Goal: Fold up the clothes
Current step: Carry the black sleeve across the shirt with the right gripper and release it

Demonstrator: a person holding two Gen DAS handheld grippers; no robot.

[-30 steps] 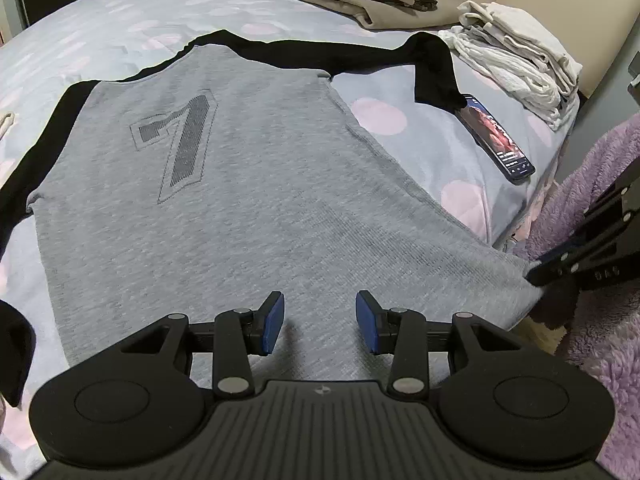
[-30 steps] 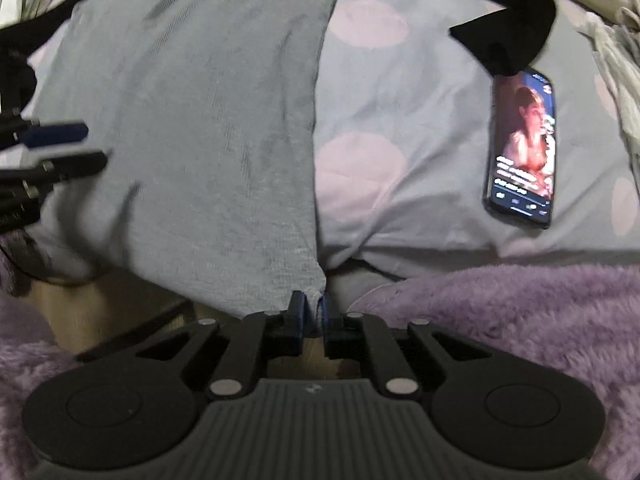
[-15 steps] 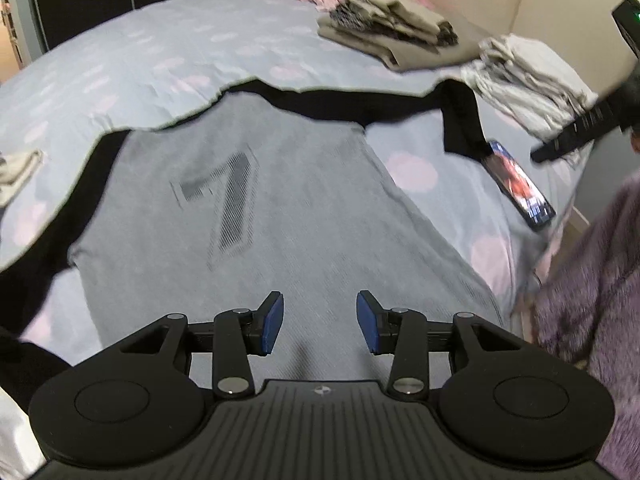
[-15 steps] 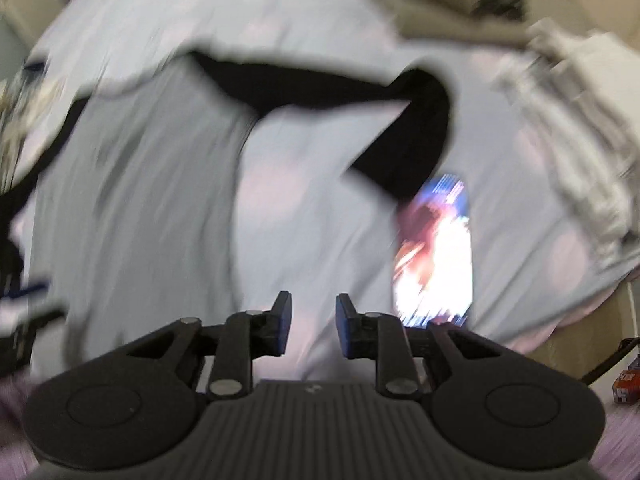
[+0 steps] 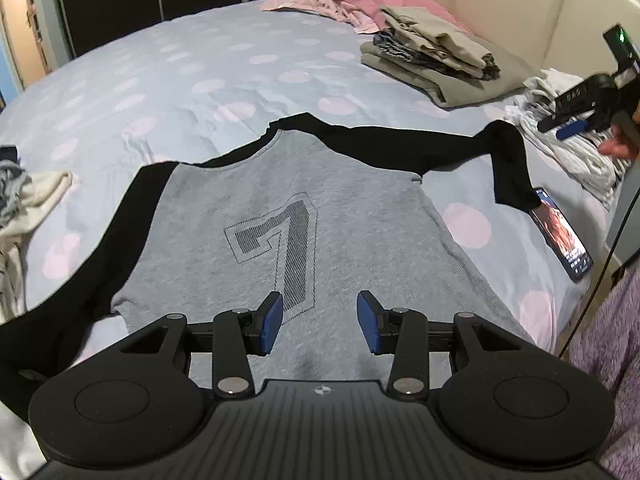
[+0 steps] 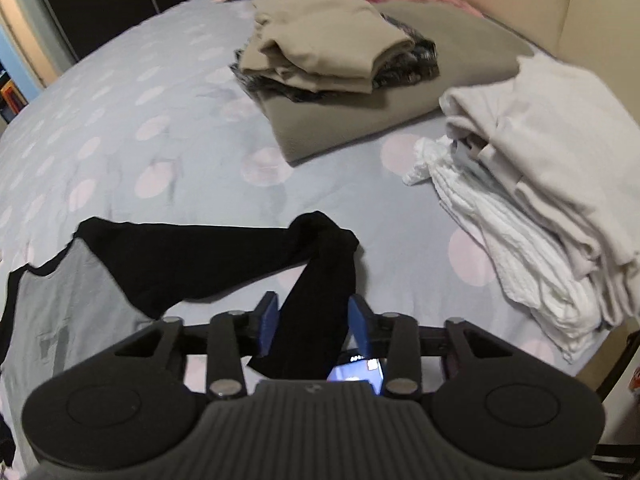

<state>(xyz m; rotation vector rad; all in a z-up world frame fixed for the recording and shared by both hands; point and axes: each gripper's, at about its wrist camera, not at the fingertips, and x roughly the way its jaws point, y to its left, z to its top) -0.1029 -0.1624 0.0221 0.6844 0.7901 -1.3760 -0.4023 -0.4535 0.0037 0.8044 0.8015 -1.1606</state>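
The grey shirt (image 5: 320, 208) lies flat, unfolded; folded piles (image 6: 332, 44) wait upper right; both tools (image 5: 319, 317) (image 6: 312, 320) are open, empty.

Soft, even indoor light covers the bed (image 5: 240, 72), with faint shadows. Fisheye lenses bend both frames' edges; the right view's far white pile (image 6: 560, 184) is slightly blurred.

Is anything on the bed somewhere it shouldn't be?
Yes. A phone with its screen lit lies near the bed's edge, and the shirt's black sleeve ends right at it. It doesn't belong with the laundry.
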